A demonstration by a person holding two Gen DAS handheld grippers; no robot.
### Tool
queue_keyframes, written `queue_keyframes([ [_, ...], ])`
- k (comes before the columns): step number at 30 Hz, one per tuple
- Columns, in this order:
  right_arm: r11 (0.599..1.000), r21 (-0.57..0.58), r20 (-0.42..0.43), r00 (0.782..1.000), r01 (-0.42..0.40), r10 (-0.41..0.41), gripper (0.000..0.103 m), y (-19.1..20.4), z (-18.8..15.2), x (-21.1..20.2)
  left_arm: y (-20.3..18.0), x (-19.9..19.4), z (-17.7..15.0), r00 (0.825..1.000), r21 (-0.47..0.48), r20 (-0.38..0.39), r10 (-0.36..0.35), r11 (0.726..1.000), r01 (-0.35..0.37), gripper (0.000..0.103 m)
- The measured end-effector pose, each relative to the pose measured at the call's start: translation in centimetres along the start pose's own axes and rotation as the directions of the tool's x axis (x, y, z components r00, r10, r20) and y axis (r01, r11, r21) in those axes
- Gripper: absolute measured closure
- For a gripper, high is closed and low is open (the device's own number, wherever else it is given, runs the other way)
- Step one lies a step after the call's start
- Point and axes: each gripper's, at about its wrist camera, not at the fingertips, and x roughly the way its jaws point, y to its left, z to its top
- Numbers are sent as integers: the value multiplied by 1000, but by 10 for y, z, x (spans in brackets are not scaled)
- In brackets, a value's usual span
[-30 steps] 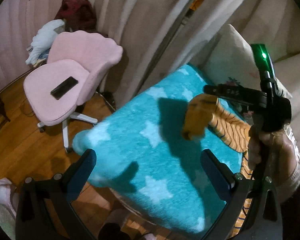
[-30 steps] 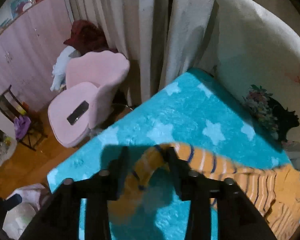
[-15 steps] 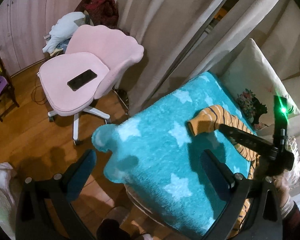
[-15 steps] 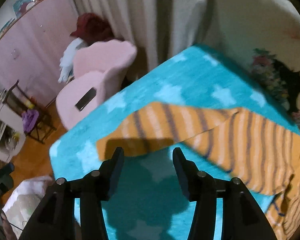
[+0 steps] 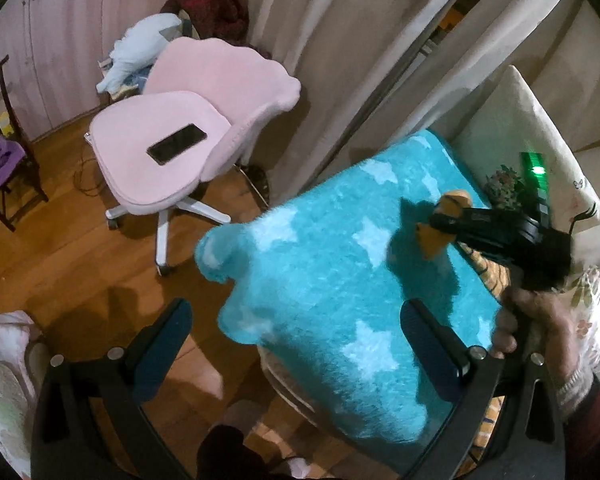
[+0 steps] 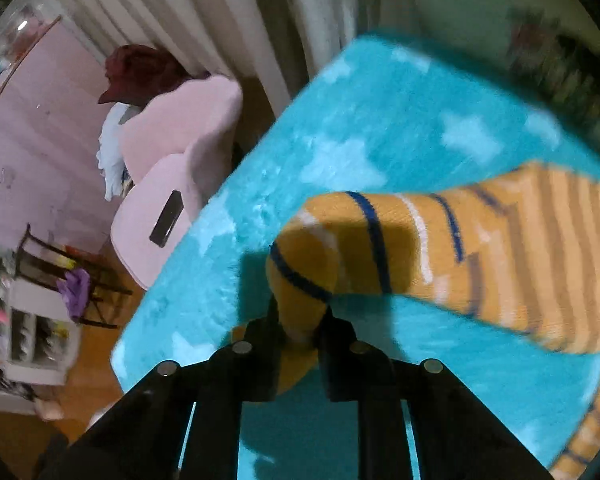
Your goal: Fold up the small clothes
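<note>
i am folding a small orange striped top [image 6: 480, 248]. my right tool [image 6: 298, 330] has just been closing, and now it pinches the end of one sleeve [image 6: 300, 280] between its two black fingers [image 6: 334, 338]. the sleeve end sticks up out of the grip and curls over.

the rest of the top lies on a fluffy blue blanket with white stars [image 5: 332, 280]. from my right tool the sleeve runs off to the right, where the body of the top spreads flat on the blanket. some of the top hangs down past the blanket's near right edge. in the left view i see my right tool [image 5: 440, 224] from the side, with the orange sleeve [image 5: 440, 236] held at its tip, a little above the blanket.

my left tool [image 5: 296, 340] is open and holds nothing. its blue pads [image 5: 428, 344] hang over the near edge of the blanket, well apart from the top.

i think this is the step where the sleeve gets folded in. next i should carry the sleeve across onto the body of the top and lay it flat, then let go. my left tool could hold the body down so the top does not slide. the cloth is soft and floppy, so it may bunch up if i go fast.
</note>
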Motion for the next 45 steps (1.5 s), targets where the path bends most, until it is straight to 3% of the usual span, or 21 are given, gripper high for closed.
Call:
queue_keyframes([
  [5, 993, -119, 116, 993, 29, -15, 87, -23, -17, -88, -45, 6, -3, 999, 80, -8, -54, 995, 54, 0],
  [10, 982, -117, 189, 974, 145, -122, 87, -114, -53, -179, -113, 3, -26, 994, 195, -10, -107, 975, 106, 0],
  [16, 943, 140, 171, 931, 302, -324, 87, -312, -121, -262, -179, -9, -73, 994, 287, -14, -104, 952, 104, 0],
  [18, 927, 207, 92, 937, 312, -336, 82, -371, -142, -261, -194, -11, -88, 996, 301, -23, -91, 949, 94, 0],
  [21, 844, 320, -24, 894, 431, -448, 72, -446, -173, -255, -215, -17, -110, 997, 316, -29, -74, 945, 80, 0],
  [22, 820, 372, -13, 886, 435, -464, 70, -466, -186, -264, -220, -20, -116, 997, 320, -23, -70, 944, 74, 0],
  [24, 798, 504, 70, 905, 331, -419, 51, -499, -214, -289, -229, -27, -129, 999, 331, -9, -50, 942, 50, 0],
  [26, 793, 549, 127, 912, 262, -390, 50, -515, -231, -303, -234, -29, -138, 999, 326, -11, -32, 945, 33, 0],
  [31, 843, 531, 185, 959, 86, -215, 50, -514, -240, -290, -252, -33, -154, 1000, 314, -21, -21, 949, 27, 0],
  [34, 802, 586, 267, 962, -116, -56, 50, -512, -247, -274, -265, -43, -163, 1000, 336, 7, -23, 942, 19, 0],
  [36, 754, 630, 300, 954, -186, -16, 50, -511, -248, -264, -270, -48, -167, 1000, 346, 19, -21, 938, 13, 0],
  [38, 717, 689, 267, 957, -109, -112, 50, -508, -252, -260, -275, -53, -171, 999, 354, 28, -16, 935, 5, 0],
  [39, 703, 711, 238, 947, -19, -215, 50, -504, -255, -262, -276, -55, -172, 999, 357, 35, -13, 934, 0, 0],
  [41, 710, 702, 245, 919, 52, -310, 50, -497, -257, -266, -276, -61, -175, 999, 357, 52, -4, 934, -15, 0],
  [42, 719, 692, 252, 912, 65, -324, 48, -496, -256, -266, -275, -63, -176, 998, 354, 56, 0, 935, -19, 0],
  [43, 728, 683, 247, 919, 59, -306, 47, -497, -254, -262, -274, -63, -176, 998, 345, 56, 3, 938, -23, 0],
  [45, 758, 650, 202, 949, 54, -241, 46, -501, -245, -246, -273, -62, -176, 999, 327, 45, 7, 945, -21, 0],
])
